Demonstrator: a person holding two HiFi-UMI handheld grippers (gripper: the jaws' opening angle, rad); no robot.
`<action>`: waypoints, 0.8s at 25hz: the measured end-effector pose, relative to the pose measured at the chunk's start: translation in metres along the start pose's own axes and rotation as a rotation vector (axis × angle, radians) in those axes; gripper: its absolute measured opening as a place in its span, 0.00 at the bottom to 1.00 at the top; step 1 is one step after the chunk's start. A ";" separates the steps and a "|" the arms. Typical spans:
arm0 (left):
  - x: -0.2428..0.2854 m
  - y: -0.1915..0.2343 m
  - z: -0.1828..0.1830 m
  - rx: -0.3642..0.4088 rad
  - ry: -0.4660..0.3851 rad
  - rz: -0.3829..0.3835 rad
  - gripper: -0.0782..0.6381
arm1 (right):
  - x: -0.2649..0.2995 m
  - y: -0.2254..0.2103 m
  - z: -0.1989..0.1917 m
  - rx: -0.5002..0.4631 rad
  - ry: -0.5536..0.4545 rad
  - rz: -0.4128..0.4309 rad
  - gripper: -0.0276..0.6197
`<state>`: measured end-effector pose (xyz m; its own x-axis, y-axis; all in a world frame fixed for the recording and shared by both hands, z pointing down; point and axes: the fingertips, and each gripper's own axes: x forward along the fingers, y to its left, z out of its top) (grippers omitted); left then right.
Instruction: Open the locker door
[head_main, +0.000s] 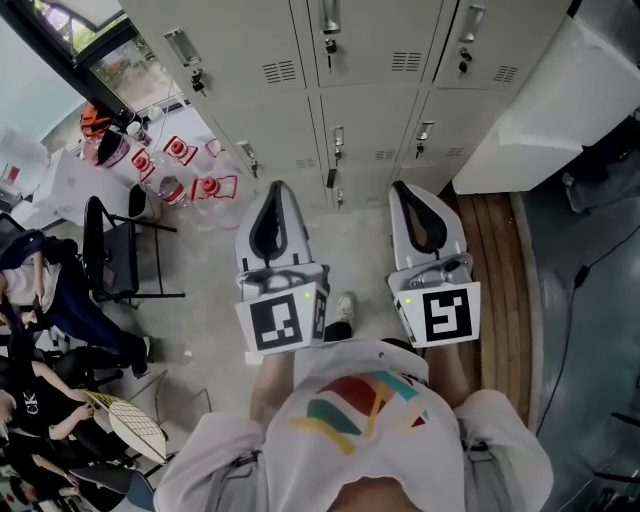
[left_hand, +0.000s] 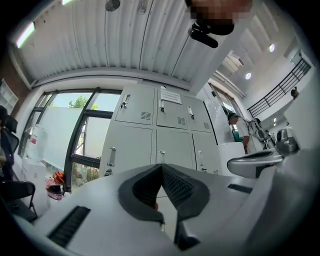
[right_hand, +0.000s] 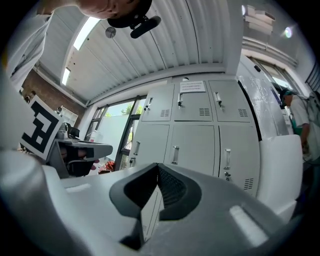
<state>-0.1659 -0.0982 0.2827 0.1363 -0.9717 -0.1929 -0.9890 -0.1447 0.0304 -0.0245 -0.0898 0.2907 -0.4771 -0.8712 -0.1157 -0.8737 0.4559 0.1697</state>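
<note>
left tool (head_main: 276, 200) and right tool (head_main: 412, 205) are both pinched closed with nothing in them, held side by side pointing at the grey lockers (head_main: 365, 120) straight ahead. every locker door (right_hand: 192, 145) looks closed, tools not touching any.

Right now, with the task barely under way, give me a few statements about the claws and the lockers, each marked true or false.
The left claw and the right claw are both shut and empty: true.
One of the grey metal locker doors stands open: false; every door in view is closed.
The right claw touches a locker handle: false; it is held apart from those doors.
A black chair stands at the left of the head view: true.
</note>
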 end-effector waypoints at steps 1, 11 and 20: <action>0.009 0.004 0.000 -0.003 -0.002 -0.005 0.13 | 0.008 -0.001 -0.002 0.000 0.008 -0.006 0.05; 0.060 -0.009 -0.003 -0.019 -0.008 -0.056 0.13 | 0.043 -0.028 -0.004 -0.005 -0.003 -0.035 0.05; 0.082 -0.035 0.001 -0.008 0.005 -0.009 0.13 | 0.060 -0.054 0.002 0.011 -0.031 0.046 0.05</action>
<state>-0.1202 -0.1729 0.2651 0.1455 -0.9712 -0.1887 -0.9872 -0.1550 0.0367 -0.0064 -0.1662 0.2732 -0.5192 -0.8433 -0.1387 -0.8517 0.4973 0.1651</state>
